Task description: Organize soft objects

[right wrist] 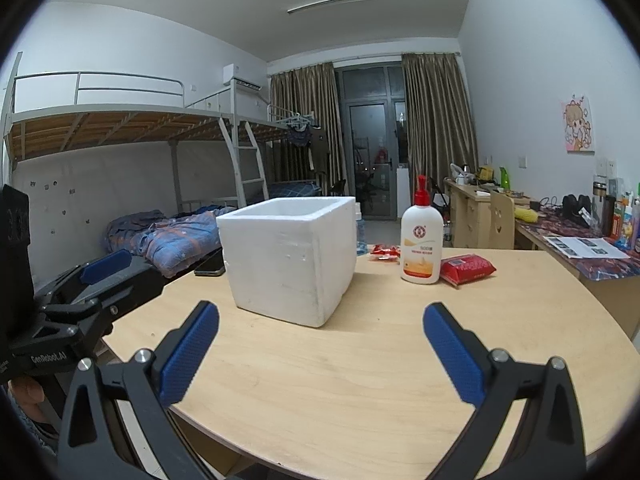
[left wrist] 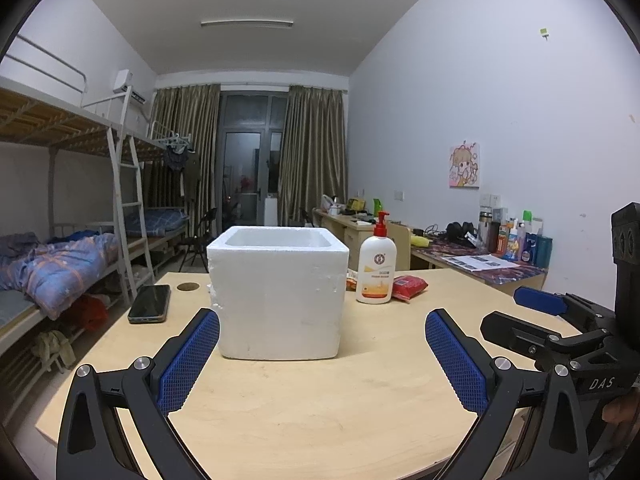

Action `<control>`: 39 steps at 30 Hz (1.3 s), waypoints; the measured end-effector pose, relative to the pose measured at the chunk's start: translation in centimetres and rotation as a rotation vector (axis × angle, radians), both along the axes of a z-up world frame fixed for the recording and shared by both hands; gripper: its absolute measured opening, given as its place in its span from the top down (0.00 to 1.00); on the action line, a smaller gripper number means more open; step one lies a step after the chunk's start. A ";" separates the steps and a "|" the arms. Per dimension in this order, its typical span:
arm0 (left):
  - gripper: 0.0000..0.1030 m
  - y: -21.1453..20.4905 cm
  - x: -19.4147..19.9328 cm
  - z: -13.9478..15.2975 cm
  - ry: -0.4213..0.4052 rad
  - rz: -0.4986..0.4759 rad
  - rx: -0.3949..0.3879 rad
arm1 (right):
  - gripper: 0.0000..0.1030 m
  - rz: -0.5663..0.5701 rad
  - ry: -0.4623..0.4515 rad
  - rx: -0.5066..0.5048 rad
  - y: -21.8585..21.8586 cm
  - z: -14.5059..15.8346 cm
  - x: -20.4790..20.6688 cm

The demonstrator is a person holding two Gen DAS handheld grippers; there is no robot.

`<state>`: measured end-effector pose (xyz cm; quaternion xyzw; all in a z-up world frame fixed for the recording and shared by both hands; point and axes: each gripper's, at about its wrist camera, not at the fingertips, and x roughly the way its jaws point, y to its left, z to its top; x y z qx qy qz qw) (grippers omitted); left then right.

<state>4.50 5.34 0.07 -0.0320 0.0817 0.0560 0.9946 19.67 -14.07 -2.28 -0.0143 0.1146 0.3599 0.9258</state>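
Note:
A white foam box (left wrist: 278, 292) stands open-topped in the middle of the wooden table (left wrist: 320, 408); it also shows in the right wrist view (right wrist: 290, 258). A red soft tissue pack (right wrist: 467, 267) lies right of a white pump bottle (right wrist: 421, 246); both show in the left wrist view, the pack (left wrist: 409, 286) and the bottle (left wrist: 376, 266). A small red packet (right wrist: 385, 251) lies behind the bottle. My left gripper (left wrist: 322, 332) is open and empty in front of the box. My right gripper (right wrist: 320, 330) is open and empty, to the box's right front.
A black phone (left wrist: 150, 303) lies on the table left of the box. Bunk beds (left wrist: 60, 240) stand to the left, cluttered desks (left wrist: 480, 252) along the right wall. The right gripper's body (left wrist: 560, 320) shows at the right edge of the left wrist view.

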 end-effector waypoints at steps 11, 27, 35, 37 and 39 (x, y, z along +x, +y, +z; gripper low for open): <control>0.00 0.4 0.1 0.0 0.000 0.008 -0.001 | 0.00 -0.001 -0.001 -0.008 0.3 0.2 0.0; 0.00 0.1 0.2 0.0 0.003 0.004 0.011 | 0.00 0.005 0.008 -0.007 0.3 0.3 0.0; 0.00 0.1 0.2 -0.1 0.004 0.005 0.010 | 0.00 0.010 0.010 -0.014 0.5 0.1 -0.1; 0.00 0.1 0.2 -0.1 0.002 0.001 0.006 | 0.00 0.008 0.011 -0.016 0.5 0.1 -0.1; 0.00 0.0 0.1 -0.1 -0.001 0.002 0.009 | 0.00 0.009 0.014 -0.015 0.5 0.0 -0.1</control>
